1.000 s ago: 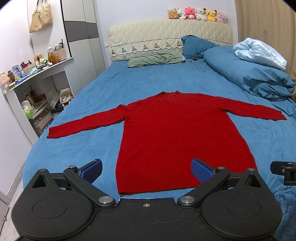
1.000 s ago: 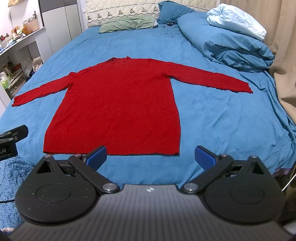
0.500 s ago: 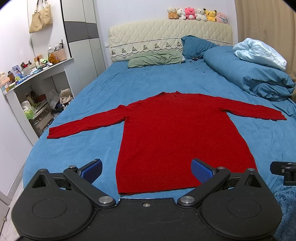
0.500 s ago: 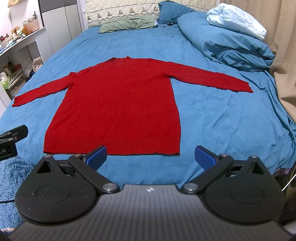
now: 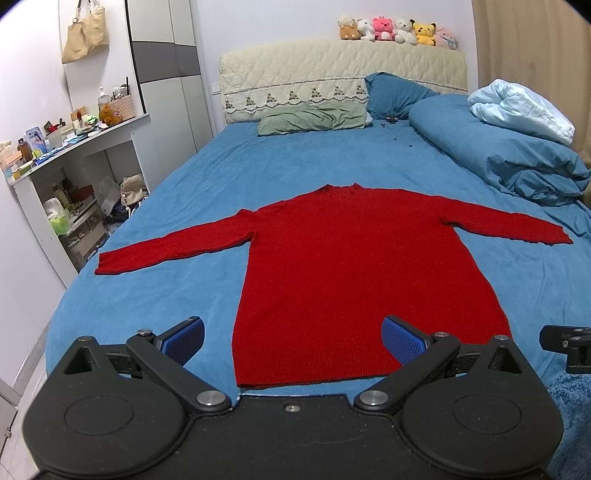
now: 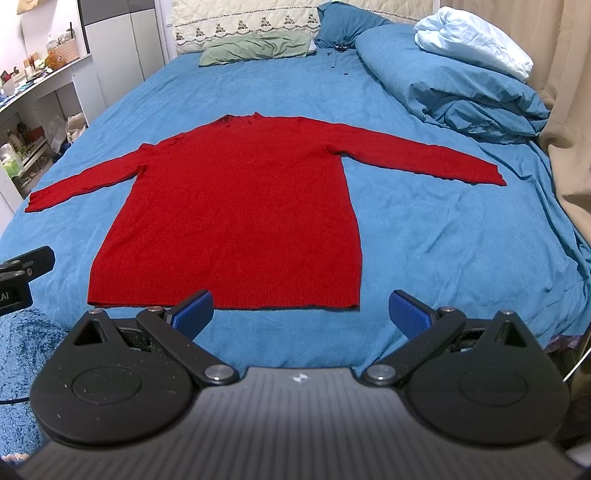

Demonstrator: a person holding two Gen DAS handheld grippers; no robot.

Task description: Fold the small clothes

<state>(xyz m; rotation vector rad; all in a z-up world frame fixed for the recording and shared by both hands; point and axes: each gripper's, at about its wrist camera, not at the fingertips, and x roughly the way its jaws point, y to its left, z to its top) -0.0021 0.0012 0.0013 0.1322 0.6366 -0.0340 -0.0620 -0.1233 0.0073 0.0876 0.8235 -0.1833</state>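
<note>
Nearest, two grippers, both with jaws spread wide and holding nothing: the left gripper (image 5: 291, 341) hung over the sweater's hem, the right gripper (image 6: 301, 310) just short of the hem's right corner. Neither touched cloth.

One red sweater (image 5: 354, 266), the sole garment to fold, lay flat on the bed (image 5: 207, 192), hem toward the grippers, collar away. Two sleeves: left sleeve (image 5: 173, 247) stretched toward the bed's left edge, right sleeve (image 6: 424, 158) toward the heaped bedding. No fold yet made.

Risks, as judged:
- Knit cloth looked loose; a pinch taking only the top layer would probably lift the front off the back and spoil the fold.
- The bed gave a soft surface; a jaw pressed down could catch the blue sheet along with the hem.
- The left cuff lay near the bed's edge and might slip over if dragged.
- Uneven lifting by the two grippers would likely skew the crease.

Farther back:
- one blue duvet (image 6: 454, 77), heaped at right, with one pale blue quilt (image 6: 476, 40) on top;
- one green pillow (image 5: 314, 118);
- one blue pillow (image 5: 395, 94);
- one headboard (image 5: 332, 70);
- six plush toys (image 5: 397, 29) in a row on top of it.
</note>
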